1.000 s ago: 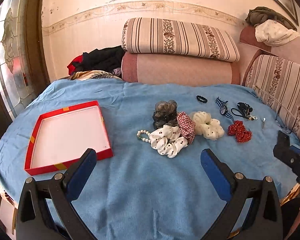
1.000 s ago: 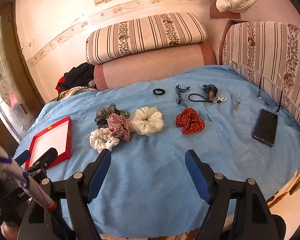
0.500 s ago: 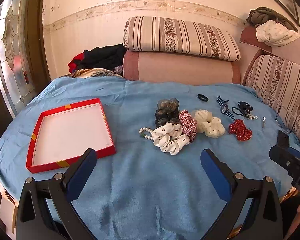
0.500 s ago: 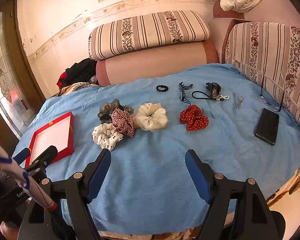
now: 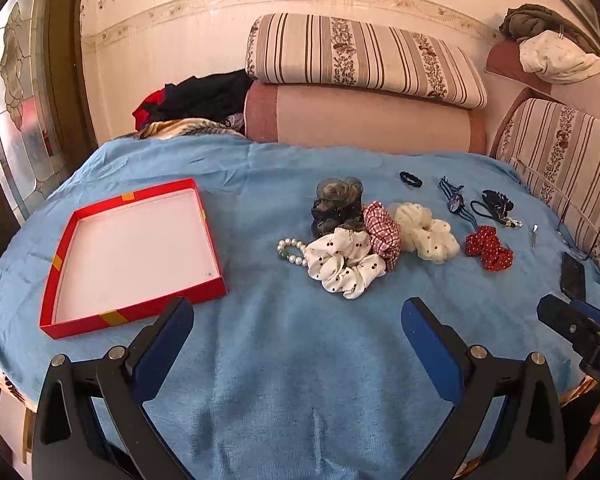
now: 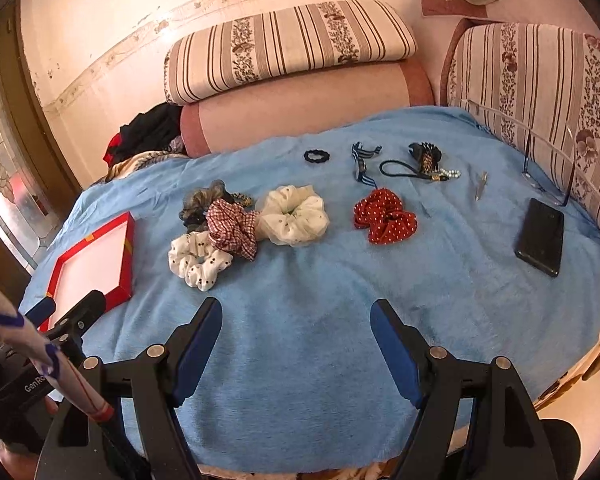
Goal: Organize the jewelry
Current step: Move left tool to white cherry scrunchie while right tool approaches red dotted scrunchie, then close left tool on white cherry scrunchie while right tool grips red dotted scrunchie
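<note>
Both fisheye views look forward and downward from the near edge of the light-blue cloth-covered table (image 5: 284, 360), facing the striped sofa cushion (image 5: 360, 58). The left view sits close to the shallow red cardboard box (image 5: 132, 312); the right view stands further right, beside the black phone (image 6: 540, 236). Both share the central scrunchie cluster (image 6: 236, 228).

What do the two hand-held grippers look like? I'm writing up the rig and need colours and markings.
Both match. The left hand-held gripper and right hand-held gripper each have two black angular fingers with blue pads on the inner faces and silver bolt heads at the joints. White lettering shows on each body, seen from the other camera. A white sleeve with purple and red marks crosses the left one.
</note>
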`<state>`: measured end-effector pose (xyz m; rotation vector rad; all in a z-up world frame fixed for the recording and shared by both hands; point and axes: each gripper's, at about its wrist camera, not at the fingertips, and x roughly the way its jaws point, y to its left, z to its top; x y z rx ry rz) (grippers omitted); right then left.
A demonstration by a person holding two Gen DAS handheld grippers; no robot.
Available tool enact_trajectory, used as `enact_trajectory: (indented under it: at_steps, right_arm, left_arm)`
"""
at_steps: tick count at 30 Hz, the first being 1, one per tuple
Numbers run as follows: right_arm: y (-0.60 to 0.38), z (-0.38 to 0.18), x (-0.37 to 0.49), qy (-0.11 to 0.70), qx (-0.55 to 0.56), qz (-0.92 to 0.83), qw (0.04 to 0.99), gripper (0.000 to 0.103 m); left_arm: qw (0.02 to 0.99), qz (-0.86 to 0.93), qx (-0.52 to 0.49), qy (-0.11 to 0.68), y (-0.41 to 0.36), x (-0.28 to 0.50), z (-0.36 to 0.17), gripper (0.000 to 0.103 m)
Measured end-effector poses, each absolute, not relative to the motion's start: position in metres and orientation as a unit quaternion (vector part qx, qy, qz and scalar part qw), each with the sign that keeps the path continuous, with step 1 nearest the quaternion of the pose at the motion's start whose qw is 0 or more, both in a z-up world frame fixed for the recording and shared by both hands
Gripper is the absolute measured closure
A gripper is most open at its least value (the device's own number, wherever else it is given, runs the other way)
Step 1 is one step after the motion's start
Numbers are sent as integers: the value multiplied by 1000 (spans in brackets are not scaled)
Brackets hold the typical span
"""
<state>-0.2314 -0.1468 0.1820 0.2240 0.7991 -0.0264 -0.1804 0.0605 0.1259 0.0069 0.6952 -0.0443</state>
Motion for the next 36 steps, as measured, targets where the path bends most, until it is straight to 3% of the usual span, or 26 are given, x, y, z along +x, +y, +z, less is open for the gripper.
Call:
enact_trajectory:
  at_steps: [11, 15, 20, 34, 36]
  right_arm:
    - [-216, 171, -195, 398, 158, -56, 902, 23]
    - [-256, 170, -170, 397, 204, -65, 892, 26]
    - [-282, 160, -134, 404, 226, -67, 884, 30]
    - [-271, 82, -60, 494, 125, -69, 858, 26]
    - [-271, 74, -58, 506, 124, -71, 851, 47]
  left_arm:
    - [921, -65, -79, 377, 125, -124, 104, 1]
    - [908, -105, -109, 390, 129, -97, 101, 25]
    - [896, -168, -85, 401, 95, -70, 95, 34]
    - [896, -185, -18, 404, 63, -44, 69, 34]
    - [893, -185, -10, 409, 58, -40, 64, 34]
